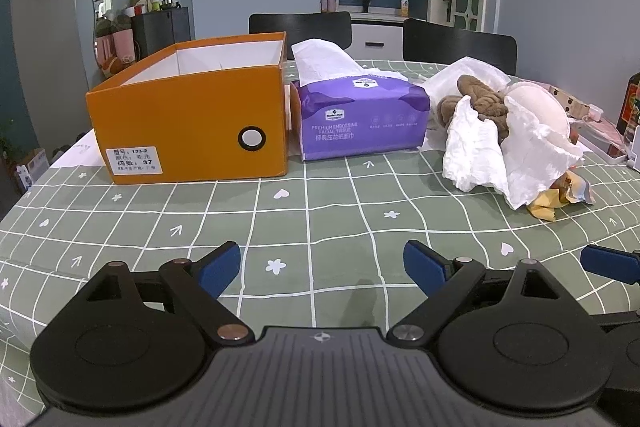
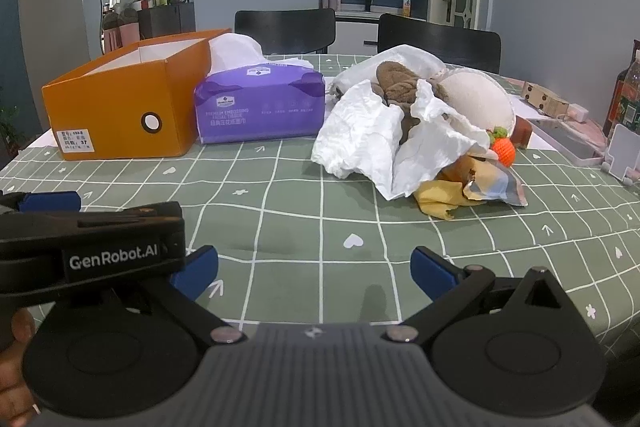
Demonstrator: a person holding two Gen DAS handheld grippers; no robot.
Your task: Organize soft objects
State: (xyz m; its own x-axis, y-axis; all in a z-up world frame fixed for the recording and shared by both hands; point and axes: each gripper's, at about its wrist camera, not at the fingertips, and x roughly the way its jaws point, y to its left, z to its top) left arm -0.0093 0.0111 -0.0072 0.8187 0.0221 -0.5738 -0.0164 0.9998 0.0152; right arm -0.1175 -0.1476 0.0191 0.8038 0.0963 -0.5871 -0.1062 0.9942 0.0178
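At the left of both views stands an open orange shoebox (image 1: pixel 188 119), with a purple tissue pack (image 1: pixel 360 119) just beside it on the green checked tablecloth (image 1: pixel 320 211). Right of centre lies the heap of soft things: crumpled white tissue (image 2: pixel 372 143), a brown plush piece (image 2: pixel 396 79), a cream rounded cushion (image 2: pixel 476 99) and a small orange knitted ball (image 2: pixel 505 150). Along the bottom edge, the left gripper (image 1: pixel 322 269) and right gripper (image 2: pixel 314 273) hover with fingers spread apart, holding nothing.

Left tongs (image 1: pixel 322 265) spread wide, right tongs (image 2: pixel 314 273) likewise, side by side
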